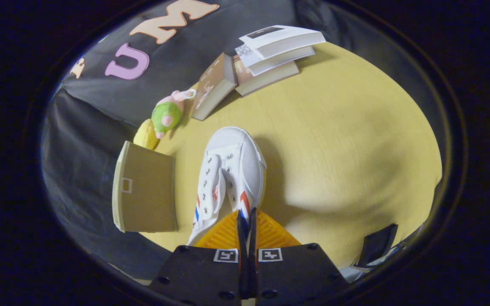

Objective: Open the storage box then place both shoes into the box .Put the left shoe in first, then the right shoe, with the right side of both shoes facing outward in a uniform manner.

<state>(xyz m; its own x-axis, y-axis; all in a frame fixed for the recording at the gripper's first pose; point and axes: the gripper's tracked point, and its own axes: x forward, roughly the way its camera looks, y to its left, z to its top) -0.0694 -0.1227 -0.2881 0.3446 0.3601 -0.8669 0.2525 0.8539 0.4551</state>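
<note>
Shoe [233, 170]: white sneaker with red and blue stripes, toe pointing away from the gripper, its heel end caught at the fingertips; it seems lifted off the bench, though I cannot be certain.
Gripper [246, 221]: fingers drawn nearly together, clenched on the thin collar edge of the shoe, with both pads pressing on it.
Storage box [145, 189]: brown cardboard, just left of the shoe, near the bench edge; its broad face toward the camera looks closed, or it may be a raised lid, I cannot tell which.
Bench [347, 140]: yellow top; a stack of books [266, 55] and a plush toy [166, 114] lie well beyond the shoe.
Step in hand: carrying one shoe toward the box; which foot it belongs to is not clear from here.
Next move: swing the shoe left to the box's opening and turn it so its right side faces outward before lowering it.
</note>
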